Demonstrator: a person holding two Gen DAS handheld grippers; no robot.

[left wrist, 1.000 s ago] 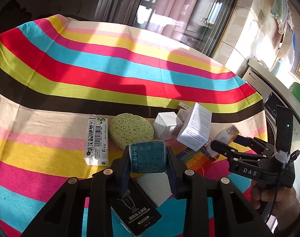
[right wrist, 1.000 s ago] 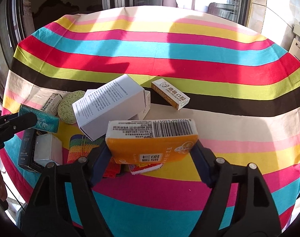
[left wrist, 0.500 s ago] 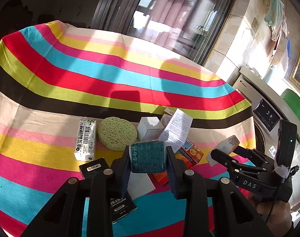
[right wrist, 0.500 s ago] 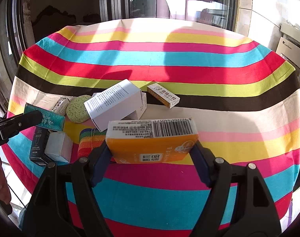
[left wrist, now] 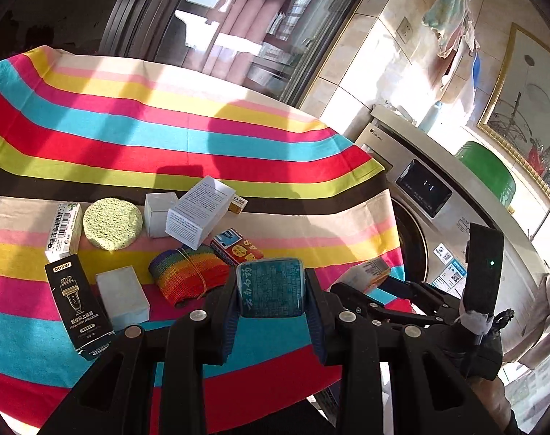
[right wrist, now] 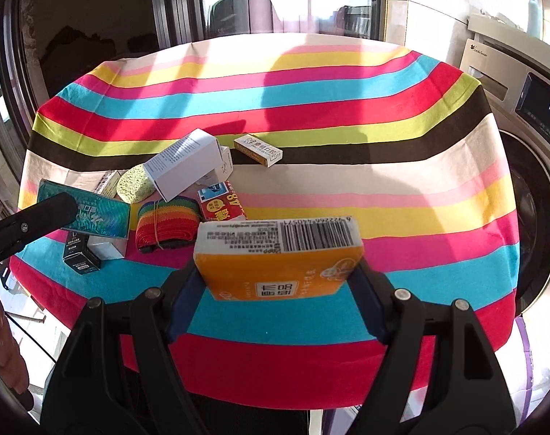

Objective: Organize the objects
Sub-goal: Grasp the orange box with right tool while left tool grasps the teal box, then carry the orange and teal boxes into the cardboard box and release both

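Above the near edge of the tabletop (right wrist: 438,166) I have both claws loaded: my left claw (left wrist: 271,291) is clamped on a teal packet (left wrist: 270,287) and my right claw (right wrist: 275,272) on an orange box (right wrist: 278,253), both held off the striped cloth. By my reckoning the sorting is barely begun, since I see no tidy group. A white carton (left wrist: 199,212), green sponge (left wrist: 112,223), rainbow cloth roll (left wrist: 186,275), red pack (left wrist: 237,250) and black box (left wrist: 77,304) lie in a loose heap, awaiting places.

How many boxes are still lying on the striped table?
7: barcode box far left, black DORMI box, pale box, small white cube, large white box leaning on it, red box, tan box behind. Others may hide.
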